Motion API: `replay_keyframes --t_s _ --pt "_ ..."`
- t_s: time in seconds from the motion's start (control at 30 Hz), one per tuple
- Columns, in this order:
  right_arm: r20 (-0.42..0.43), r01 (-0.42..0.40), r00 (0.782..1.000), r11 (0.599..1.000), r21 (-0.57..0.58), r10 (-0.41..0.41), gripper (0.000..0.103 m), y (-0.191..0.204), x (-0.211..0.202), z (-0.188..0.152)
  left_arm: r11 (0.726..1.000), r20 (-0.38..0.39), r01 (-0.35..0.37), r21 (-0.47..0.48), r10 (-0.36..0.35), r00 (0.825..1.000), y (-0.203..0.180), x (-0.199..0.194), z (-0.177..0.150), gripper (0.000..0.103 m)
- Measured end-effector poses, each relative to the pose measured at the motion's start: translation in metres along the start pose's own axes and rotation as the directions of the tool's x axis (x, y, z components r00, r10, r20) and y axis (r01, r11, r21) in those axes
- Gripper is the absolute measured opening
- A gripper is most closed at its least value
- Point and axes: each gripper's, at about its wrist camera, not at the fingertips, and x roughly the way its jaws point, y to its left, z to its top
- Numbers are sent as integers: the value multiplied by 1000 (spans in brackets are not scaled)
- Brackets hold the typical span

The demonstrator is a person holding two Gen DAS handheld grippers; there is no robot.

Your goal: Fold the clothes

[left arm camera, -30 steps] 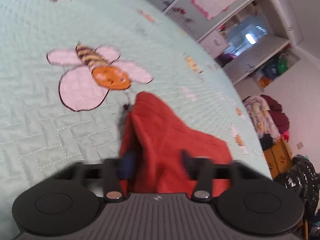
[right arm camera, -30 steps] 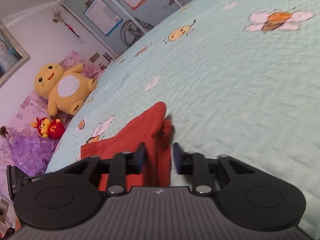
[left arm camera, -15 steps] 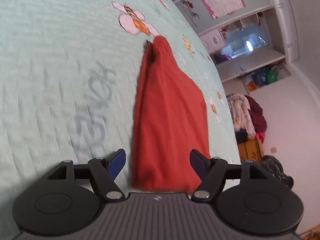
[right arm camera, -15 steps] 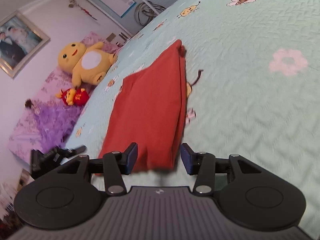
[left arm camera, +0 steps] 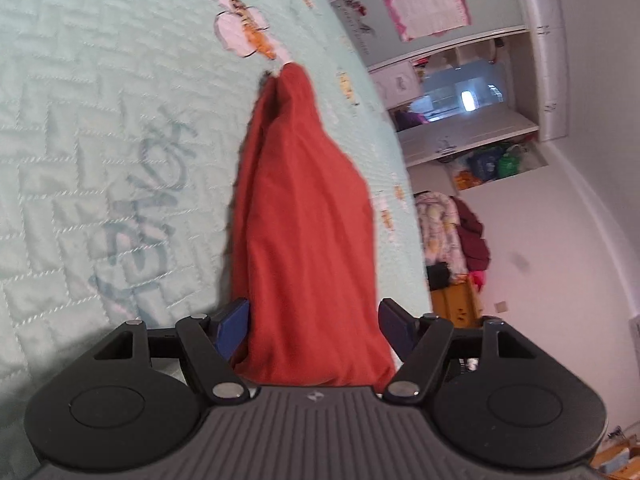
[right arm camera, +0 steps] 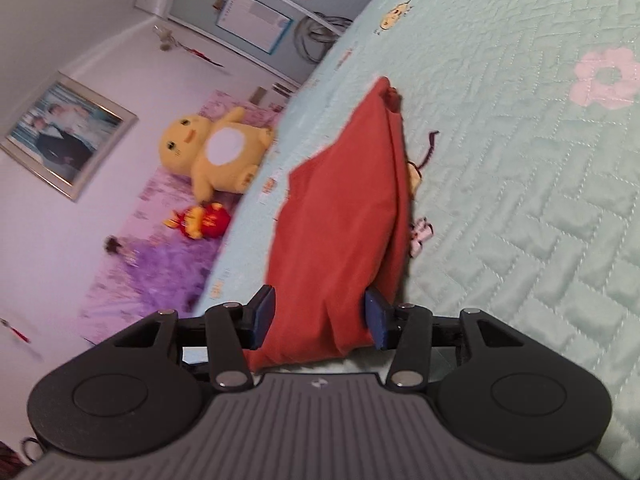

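My left gripper (left arm camera: 314, 330) is spread wide, its blue pads either side of the red garment's (left arm camera: 304, 220) near end without pinching it; my right gripper (right arm camera: 320, 320) has just been opening, the same cloth (right arm camera: 340, 220) between its pads. The garment lies folded and long on the mint quilted bedspread (left arm camera: 80, 120); a yellow plush toy (right arm camera: 216, 156) sits beyond the bed's far edge.
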Motion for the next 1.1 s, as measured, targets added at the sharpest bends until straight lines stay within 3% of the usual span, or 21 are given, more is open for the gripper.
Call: replay_keyframes --t_s 0.2,0.4,0.43,0.5,0.53,0.57,0.67,0.77,0.83,0.97,1.0,1.07,1.1 --pt "-81 -80 993 997 21 81 50 -12 11 11 999 -62 29 17 -28 998 0 17 3 72" --pt "-182 -65 982 997 -34 57 47 -11 36 16 999 -93 27 38 -24 995 6 30 3 72" --pt "-192 -59 980 997 -53 48 43 -9 38 16 999 -101 31 38 -27 994 7 29 4 67" --pt "-230 -43 973 994 -97 19 6 -5 41 17 998 -119 24 62 -17 993 5 25 7 41" --pt "-253 -37 967 992 -125 5 6 -2 40 18 997 -125 17 78 -7 992 3 22 9 7" --pt "-276 -34 961 988 -153 -9 5 2 40 20 996 -132 11 94 2 991 1 18 10 2" --pt "-328 -71 944 961 -268 -21 3 24 25 26 986 -141 -37 164 61 988 -3 3 9 1" --pt "-362 -4 924 943 -332 -123 2 22 25 25 976 -179 -102 193 137 974 6 4 1 1" --pt "-376 38 910 937 -347 -176 2 14 31 20 976 -168 -107 190 140 976 9 5 -2 1" --pt "-342 38 931 965 -258 -128 8 4 29 16 976 -146 -116 185 144 979 13 6 -8 4" --pt "-334 31 936 974 -225 -107 19 3 27 16 976 -147 -113 185 141 979 13 7 -7 7" --pt "-322 3 944 983 -186 -64 35 2 23 16 977 -136 -96 189 123 983 8 8 -4 37" --pt "-312 -6 949 985 -174 -50 40 3 21 17 975 -126 -98 198 124 984 6 11 -2 46"
